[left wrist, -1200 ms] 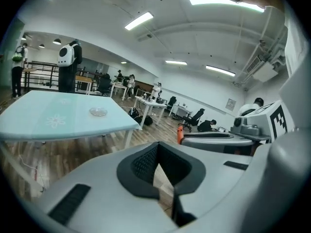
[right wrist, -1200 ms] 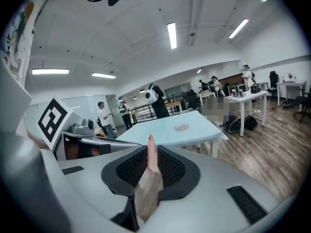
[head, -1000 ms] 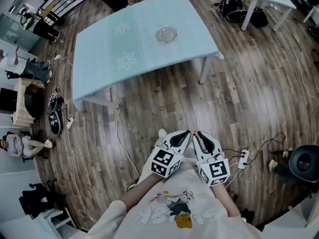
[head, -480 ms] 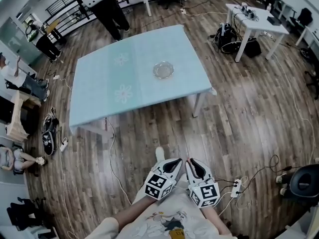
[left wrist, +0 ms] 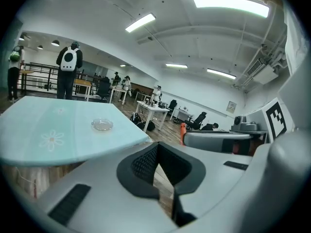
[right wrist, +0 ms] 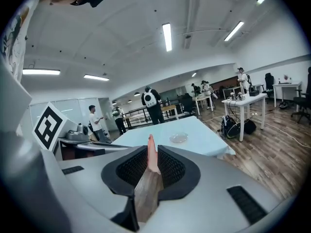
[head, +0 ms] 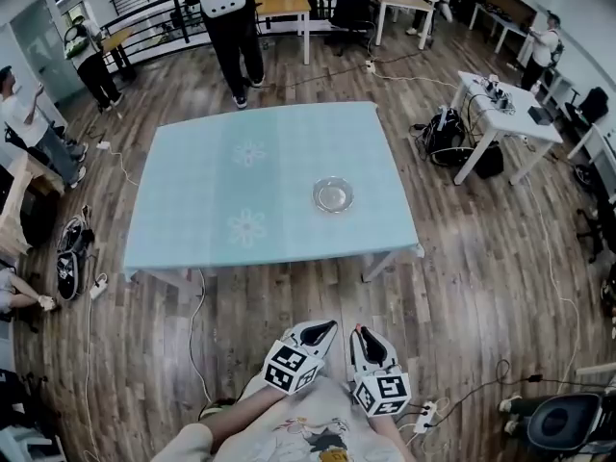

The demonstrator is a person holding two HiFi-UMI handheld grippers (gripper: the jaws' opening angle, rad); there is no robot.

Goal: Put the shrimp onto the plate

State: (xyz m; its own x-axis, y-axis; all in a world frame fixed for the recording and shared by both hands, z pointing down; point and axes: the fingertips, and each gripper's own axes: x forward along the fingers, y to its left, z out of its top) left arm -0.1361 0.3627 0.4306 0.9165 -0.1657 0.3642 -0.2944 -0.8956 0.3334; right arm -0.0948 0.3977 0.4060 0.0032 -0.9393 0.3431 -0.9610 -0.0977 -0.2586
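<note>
Pink shrimp (right wrist: 150, 155) is clamped between the jaws of our right gripper (head: 360, 335). Our left gripper (left wrist: 159, 173) is closed on nothing. Both are well apart from the counter (head: 192, 210), which carries the glass plate (head: 333, 195).

Brown wood planks (head: 481, 258) cover the floor all round me. Ahead of me stands a pale blue desk (head: 192, 210) printed with white daisies, on white legs. To its right is a white table (head: 505, 114) with a black bag (head: 443, 135) beneath it. Beyond the desk I see a wooden table (head: 284, 3) and a black railing (head: 144, 12). White cables (head: 192, 318) trail over the planks. Overhead, long strip lights (right wrist: 167, 37) run along a white ceiling (right wrist: 121, 47).
</note>
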